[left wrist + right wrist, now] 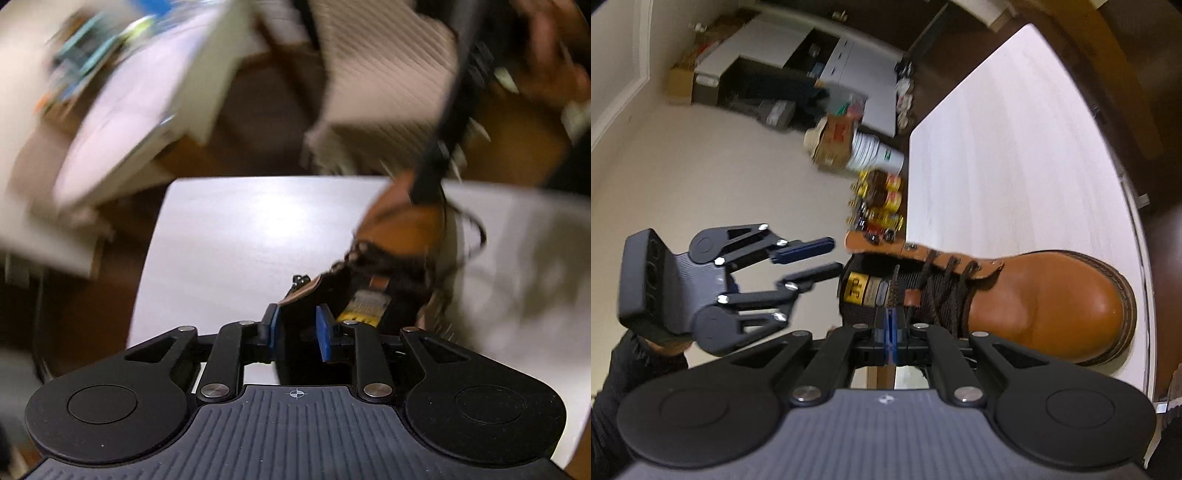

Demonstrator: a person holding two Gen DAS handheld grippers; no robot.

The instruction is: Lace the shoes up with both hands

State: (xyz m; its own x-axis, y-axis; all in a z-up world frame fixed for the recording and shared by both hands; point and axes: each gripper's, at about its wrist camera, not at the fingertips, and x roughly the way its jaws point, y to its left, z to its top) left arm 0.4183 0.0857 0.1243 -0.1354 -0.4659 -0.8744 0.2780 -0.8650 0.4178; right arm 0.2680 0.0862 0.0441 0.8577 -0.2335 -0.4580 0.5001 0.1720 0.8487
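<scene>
Where the right wrist view begins, the right gripper (890,325) has its 2 blue-padded jaws pressed together, and a dark brown woven shoelace (894,291) runs straight into the seam between the pads, so the lace appears pinched there. Just beyond it lies the tan leather lace-up boot (1052,306) with a dark welted sole, resting on its sole on the pale wood-grain table (1015,147), its open collar showing a yellow label on the tongue. Beside the collar, the left gripper (833,258) hangs with its jaws spread and nothing between them, its black body held by a hand in a dark sleeve (646,354). In the left wrist view, the same gripper (297,325) shows its blue pads (325,332) standing apart, the boot's collar edge (306,288) just ahead of them and not gripped; the boot (406,229) stretches away across the table (240,240), with the black arm of the other gripper (443,129) blurred above its toe. Farther off, a stack of white paper cups (875,153) and small yellow-lidded jars (882,199) sit past the table edge.
</scene>
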